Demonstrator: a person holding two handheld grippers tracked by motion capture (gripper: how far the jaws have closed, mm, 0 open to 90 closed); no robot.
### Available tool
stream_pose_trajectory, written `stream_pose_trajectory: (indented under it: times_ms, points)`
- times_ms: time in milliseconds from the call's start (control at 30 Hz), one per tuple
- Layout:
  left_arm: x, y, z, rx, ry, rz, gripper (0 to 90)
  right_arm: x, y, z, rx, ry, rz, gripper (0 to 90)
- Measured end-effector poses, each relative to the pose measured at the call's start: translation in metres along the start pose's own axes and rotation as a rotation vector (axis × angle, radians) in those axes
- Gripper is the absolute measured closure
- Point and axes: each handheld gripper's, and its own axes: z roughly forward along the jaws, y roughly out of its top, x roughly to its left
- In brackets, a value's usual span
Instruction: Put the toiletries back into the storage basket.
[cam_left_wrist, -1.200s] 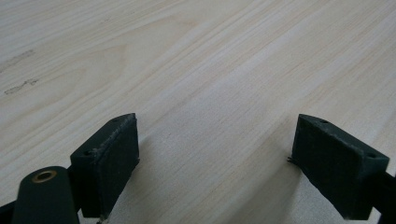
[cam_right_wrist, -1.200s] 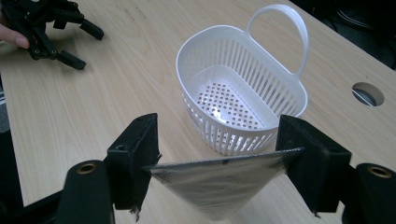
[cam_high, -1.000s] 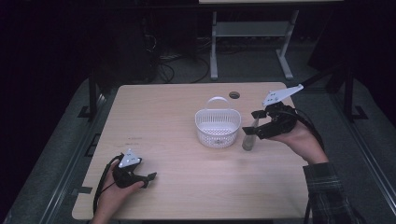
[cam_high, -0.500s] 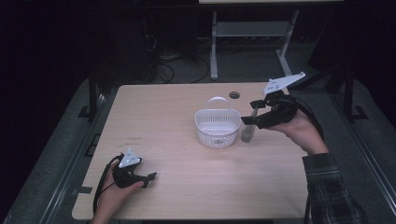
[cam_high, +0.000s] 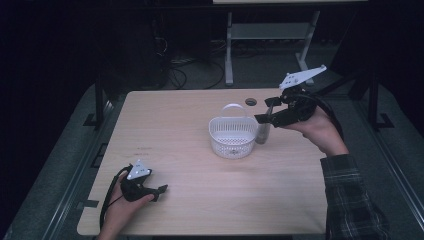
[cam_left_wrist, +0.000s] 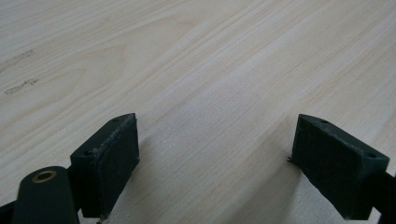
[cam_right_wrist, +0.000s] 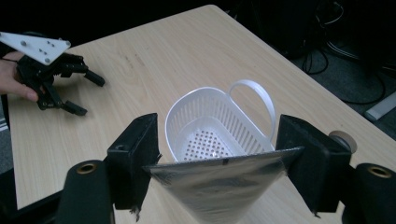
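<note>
On the right, the right gripper (cam_high: 264, 119) holds a silver pouch (cam_high: 262, 132) by its top edge. In the right gripper view the pouch (cam_right_wrist: 219, 186) spans the gap between the two black pads, which press on its two sides, so the jaws stand partly open around it. The pouch hangs down from the gripper and narrows toward its lower end. In the high view that lower end sits just right of the white basket (cam_high: 232, 135), close to its rim; whether it touches the worktop (cam_high: 175, 130) cannot be told.

The basket stands near the middle of the worktop, a little toward the far side. Its walls and floor are perforated, and a thin white handle (cam_right_wrist: 254, 100) arches up at its far rim. In the right gripper view the inside of the basket (cam_right_wrist: 205, 128) shows its bare perforated floor.

A round hole (cam_high: 250, 101) in the worktop lies beyond the basket, toward the far edge.

The left gripper (cam_high: 157, 190) rests low at the near left corner, held in the left hand (cam_high: 120, 210), well apart from the basket. In the left gripper view its jaws stand wide apart with bare wood between them.
</note>
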Motion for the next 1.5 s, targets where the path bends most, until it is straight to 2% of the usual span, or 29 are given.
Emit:
stream_pose_trajectory:
  times_ms: [433,833,1500]
  points:
    - [0.0,0.0,0.0,0.0,0.0,0.0,13.7,-0.007,0.014,0.01,-0.011,-0.004,0.006,30.0]
    - [0.0,0.0,0.0,-0.002,0.001,0.0,13.7,-0.015,0.016,0.03,0.004,-0.003,0.019,30.0]
    - [0.0,0.0,0.0,-0.002,0.001,0.0,13.7,-0.019,0.017,0.058,0.022,0.007,0.041,30.0]
